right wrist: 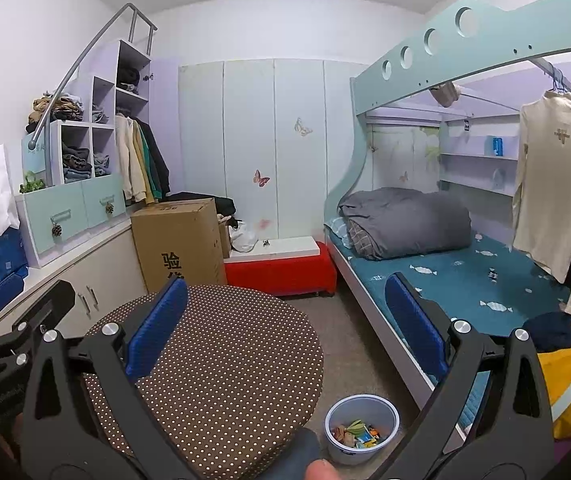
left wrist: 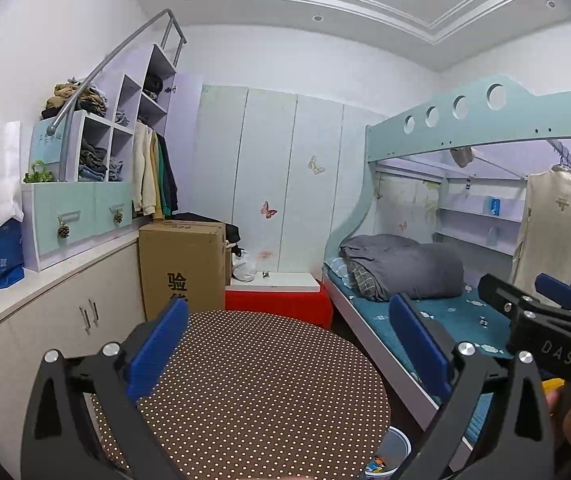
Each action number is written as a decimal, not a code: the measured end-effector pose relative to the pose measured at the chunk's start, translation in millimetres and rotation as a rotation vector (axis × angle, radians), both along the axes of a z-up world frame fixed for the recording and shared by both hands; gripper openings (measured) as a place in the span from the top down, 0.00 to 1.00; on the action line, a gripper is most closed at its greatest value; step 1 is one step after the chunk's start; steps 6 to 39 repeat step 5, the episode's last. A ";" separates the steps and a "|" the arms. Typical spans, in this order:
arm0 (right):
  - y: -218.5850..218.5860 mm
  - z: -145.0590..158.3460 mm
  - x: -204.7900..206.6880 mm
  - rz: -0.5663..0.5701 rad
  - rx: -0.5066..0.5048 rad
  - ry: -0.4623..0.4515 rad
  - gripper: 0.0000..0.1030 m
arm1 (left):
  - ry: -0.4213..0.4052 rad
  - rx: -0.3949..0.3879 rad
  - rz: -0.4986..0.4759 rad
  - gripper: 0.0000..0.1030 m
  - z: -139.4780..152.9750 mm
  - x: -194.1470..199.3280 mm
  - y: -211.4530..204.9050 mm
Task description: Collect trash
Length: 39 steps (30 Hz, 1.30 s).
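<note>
A small white bin stands on the floor between the round table and the bed; it holds several colourful wrappers. Its rim shows in the left wrist view. My left gripper is open and empty above the brown dotted round table. My right gripper is open and empty, above the table's right edge and the bin. The right gripper also shows at the right of the left wrist view; the left gripper shows at the left of the right wrist view.
A cardboard box and a red bench stand behind the table. A bunk bed with a grey duvet runs along the right. White cabinets with shelves and bags line the left wall. Yellow cloth lies on the bed.
</note>
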State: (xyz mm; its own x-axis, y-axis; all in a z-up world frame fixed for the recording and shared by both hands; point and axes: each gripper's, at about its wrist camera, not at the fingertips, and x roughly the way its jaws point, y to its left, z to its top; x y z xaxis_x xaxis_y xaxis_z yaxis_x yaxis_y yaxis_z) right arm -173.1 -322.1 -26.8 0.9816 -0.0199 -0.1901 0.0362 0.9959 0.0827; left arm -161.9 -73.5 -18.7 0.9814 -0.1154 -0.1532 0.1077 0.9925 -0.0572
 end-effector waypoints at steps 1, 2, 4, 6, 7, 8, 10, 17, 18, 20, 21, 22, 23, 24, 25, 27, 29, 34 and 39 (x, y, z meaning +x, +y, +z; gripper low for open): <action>-0.2 -0.4 0.3 0.000 0.001 0.002 0.06 | 0.004 0.001 0.003 0.04 0.4 0.9 -0.3; -0.9 -0.8 0.4 0.002 0.002 0.003 0.06 | 0.007 0.001 0.003 0.04 0.5 1.4 -0.4; -0.7 -1.3 0.6 0.002 0.004 0.004 0.06 | 0.009 0.004 0.005 0.04 0.7 2.4 -0.4; -0.9 -1.2 0.5 0.002 0.003 0.004 0.06 | 0.011 0.007 0.005 0.04 0.7 3.1 -0.4; -0.9 -1.2 0.5 0.002 0.003 0.004 0.06 | 0.011 0.007 0.005 0.04 0.7 3.1 -0.4; -0.9 -1.2 0.5 0.002 0.003 0.004 0.06 | 0.011 0.007 0.005 0.04 0.7 3.1 -0.4; -0.9 -1.2 0.5 0.002 0.003 0.004 0.06 | 0.011 0.007 0.005 0.04 0.7 3.1 -0.4; -0.9 -1.2 0.5 0.002 0.003 0.004 0.06 | 0.011 0.007 0.005 0.04 0.7 3.1 -0.4; -0.9 -1.2 0.5 0.002 0.003 0.004 0.06 | 0.011 0.007 0.005 0.04 0.7 3.1 -0.4; -0.9 -1.2 0.5 0.002 0.003 0.004 0.06 | 0.011 0.007 0.005 0.04 0.7 3.1 -0.4; -0.9 -1.2 0.5 0.002 0.003 0.004 0.06 | 0.011 0.007 0.005 0.04 0.7 3.1 -0.4; -0.9 -1.2 0.5 0.002 0.003 0.004 0.06 | 0.011 0.007 0.005 0.04 0.7 3.1 -0.4; -0.9 -1.2 0.5 0.002 0.003 0.004 0.06 | 0.011 0.007 0.005 0.04 0.7 3.1 -0.4; -0.9 -1.2 0.5 0.002 0.003 0.004 0.06 | 0.011 0.007 0.005 0.04 0.7 3.1 -0.4; -0.9 -1.2 0.5 0.002 0.003 0.004 0.06 | 0.011 0.007 0.005 0.04 0.7 3.1 -0.4; -0.9 -1.2 0.5 0.002 0.003 0.004 0.06 | 0.011 0.007 0.005 0.04 0.7 3.1 -0.4; -0.9 -1.2 0.5 0.002 0.003 0.004 0.06 | 0.011 0.007 0.005 0.04 0.7 3.1 -0.4; -0.9 -1.2 0.5 0.002 0.003 0.004 0.06 | 0.011 0.007 0.005 0.04 0.7 3.1 -0.4; -0.9 -1.2 0.5 0.002 0.003 0.004 0.06 | 0.011 0.007 0.005 0.04 0.7 3.1 -0.4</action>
